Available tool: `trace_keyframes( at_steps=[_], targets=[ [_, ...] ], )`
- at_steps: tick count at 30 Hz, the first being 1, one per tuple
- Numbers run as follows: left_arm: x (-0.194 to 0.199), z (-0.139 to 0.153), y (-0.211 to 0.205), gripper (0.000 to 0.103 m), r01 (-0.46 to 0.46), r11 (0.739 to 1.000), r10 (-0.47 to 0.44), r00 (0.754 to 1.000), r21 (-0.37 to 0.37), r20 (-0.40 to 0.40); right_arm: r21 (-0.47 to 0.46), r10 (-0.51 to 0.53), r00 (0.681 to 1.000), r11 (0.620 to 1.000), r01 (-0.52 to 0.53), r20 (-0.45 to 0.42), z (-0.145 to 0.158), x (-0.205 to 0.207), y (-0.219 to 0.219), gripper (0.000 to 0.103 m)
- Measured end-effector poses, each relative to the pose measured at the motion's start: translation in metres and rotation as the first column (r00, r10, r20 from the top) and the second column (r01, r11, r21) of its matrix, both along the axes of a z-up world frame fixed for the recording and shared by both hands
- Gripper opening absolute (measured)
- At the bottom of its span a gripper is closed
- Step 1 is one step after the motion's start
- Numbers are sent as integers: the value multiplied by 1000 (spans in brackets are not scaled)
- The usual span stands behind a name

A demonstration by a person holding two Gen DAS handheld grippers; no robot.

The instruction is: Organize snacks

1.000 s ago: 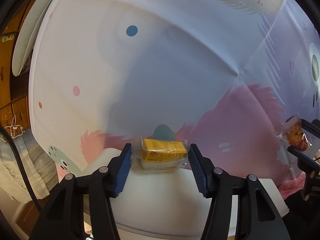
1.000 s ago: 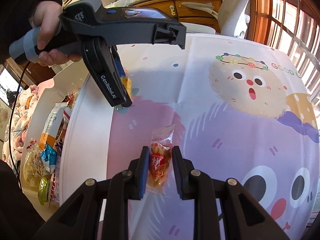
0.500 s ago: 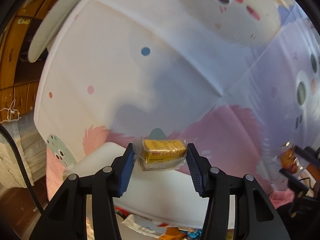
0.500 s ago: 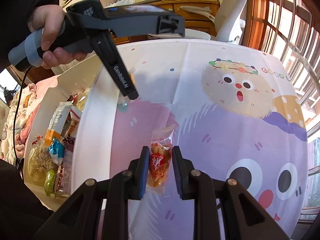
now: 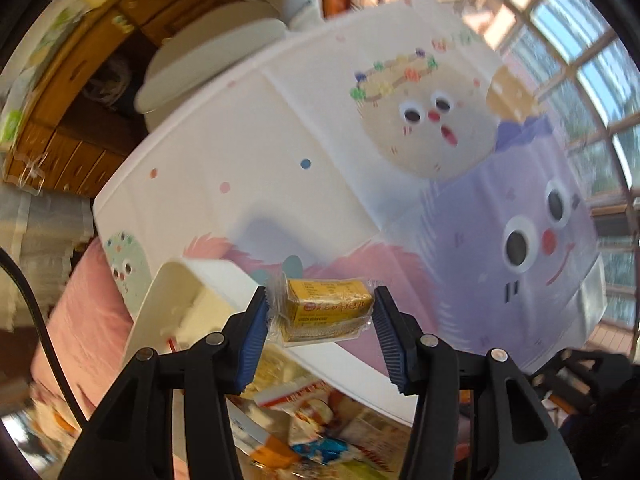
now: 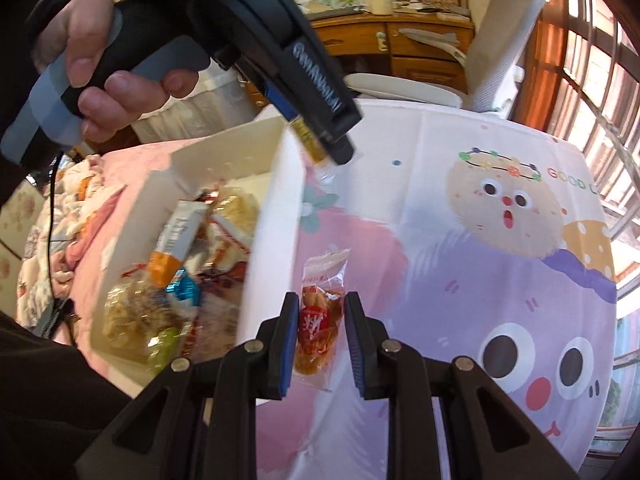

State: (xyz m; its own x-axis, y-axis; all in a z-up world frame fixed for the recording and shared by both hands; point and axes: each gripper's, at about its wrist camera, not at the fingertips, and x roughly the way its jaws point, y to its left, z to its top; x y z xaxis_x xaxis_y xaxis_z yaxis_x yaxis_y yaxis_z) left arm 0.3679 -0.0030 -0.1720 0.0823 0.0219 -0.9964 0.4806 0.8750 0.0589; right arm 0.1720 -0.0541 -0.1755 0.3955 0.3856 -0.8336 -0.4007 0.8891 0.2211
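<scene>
My left gripper [image 5: 320, 320] is shut on a yellow snack bar [image 5: 326, 312] in clear wrap, its blue pads pressing the wrapper's ends. It hangs high over the near wall of a white box [image 5: 224, 280]. In the right wrist view a hand [image 6: 100, 60] holds the left gripper [image 6: 332, 148] above the white box [image 6: 276, 200], with the yellow bar [image 6: 308, 140] showing at its tips. My right gripper [image 6: 318, 320] is shut on a clear packet of orange-brown snack with a red label [image 6: 320, 316], held above the cartoon tablecloth [image 6: 460, 280] just right of the box.
Several wrapped snacks [image 6: 172, 264] lie inside the white box. A pink quilt [image 6: 80, 208] lies left of it. Beyond the table stand a white office chair [image 6: 496, 40] and a wooden cabinet [image 6: 420, 48]. Windows [image 6: 600, 60] run along the right.
Both grippers have risen with their snacks. The left one rolled, and the box's inside now shows beneath it. The right view now looks into the box.
</scene>
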Motion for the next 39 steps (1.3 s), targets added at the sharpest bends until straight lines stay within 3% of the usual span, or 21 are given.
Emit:
trace_keyframes(
  at_steps=[4,10,14,21,26,28,30,34,39],
  targets=[
    [-23,26,14,50,-104,992,107,993,-69,49,21,53,999,998,-54,4,9,-5,5,23],
    [-66,58,50,50,-245,946,275,954,-213,120,47,119,993,992,-119,-4,16,-12,10,23],
    [-100,74,81,50,-333,898,391,903,-288,177,87,174,984,981,-171,-24,18,-18,18,23],
    [-159,72,136,50,-466,817,541,823,-340,173,84,270,963,960,-267,-22,23,-36,46,24],
    [-196,64,167,51,-523,775,599,787,-354,149,61,309,951,950,-307,-12,25,-48,68,25],
    [-206,64,172,53,-524,776,602,782,-350,164,56,289,957,956,-288,-11,27,-51,74,25],
    [-219,67,178,65,-523,774,609,769,-356,193,65,251,968,966,-249,-26,30,-53,75,27],
    [-243,74,185,73,-521,750,633,743,-408,215,69,180,983,982,-178,-25,36,-66,72,35],
    [-271,68,187,75,-506,754,619,761,-419,195,76,61,998,995,-59,-26,41,-95,57,48]
  ],
)
